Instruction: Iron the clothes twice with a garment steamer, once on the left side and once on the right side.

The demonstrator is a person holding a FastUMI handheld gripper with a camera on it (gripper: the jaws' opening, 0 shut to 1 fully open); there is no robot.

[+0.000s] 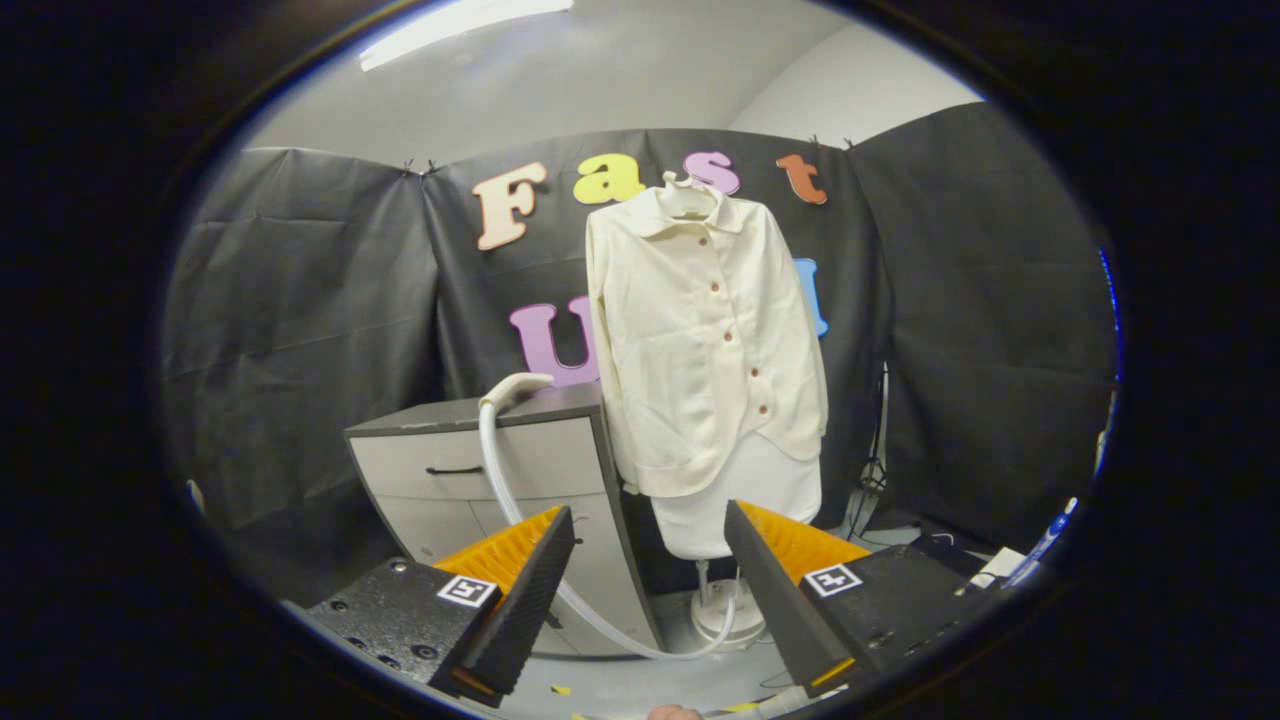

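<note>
The gripper [650, 520] hangs wide open, empty — ironing apparently not begun; next it must grasp the steamer head [512, 388] on the cabinet [520, 470], left of the cream shirt [705, 340].

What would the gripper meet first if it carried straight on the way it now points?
Probably the white ironing form under the cream shirt. The open gripper aims there; the hose loops lower, though depth is unclear.

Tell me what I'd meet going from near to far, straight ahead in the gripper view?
The open gripper, nothing between its fingers → white hose → steamer base → cream shirt on its stand → black cloth wall.
</note>
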